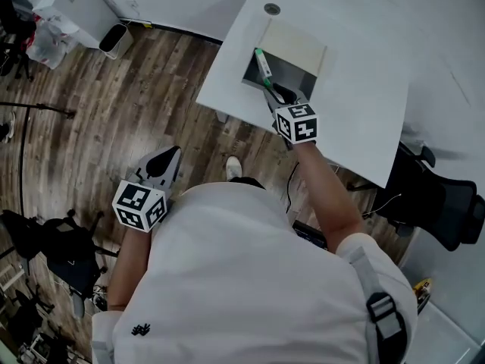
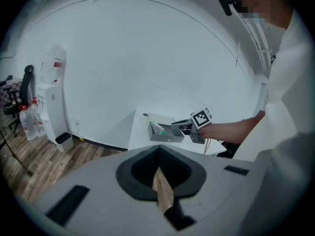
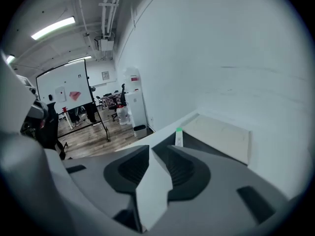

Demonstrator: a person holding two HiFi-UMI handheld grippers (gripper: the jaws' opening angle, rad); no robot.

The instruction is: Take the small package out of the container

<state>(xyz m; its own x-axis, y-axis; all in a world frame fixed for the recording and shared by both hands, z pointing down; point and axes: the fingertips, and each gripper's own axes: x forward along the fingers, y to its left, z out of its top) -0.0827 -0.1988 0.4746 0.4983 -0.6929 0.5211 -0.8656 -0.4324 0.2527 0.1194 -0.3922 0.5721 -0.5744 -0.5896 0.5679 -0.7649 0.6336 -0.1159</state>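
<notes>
Your right tool point(image 1: 277, 95) is hovering released and empty at the near edge of the container point(image 1: 297, 73), upper centre of frame. The package point(image 1: 262, 64) is leaning inside, just ahead, its long axis running toward upper left.

white table point(image 1: 364, 89), wood floor point(image 1: 114, 112), bin point(image 1: 115, 41), black chair point(image 1: 443, 199)

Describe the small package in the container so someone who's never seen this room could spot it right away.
Find the white table, then the open grey container near its edge. The small package is the slim white strip standing at the container's left side in the head view. Its green tip sets it apart from the grey box and pale lid around it.
</notes>
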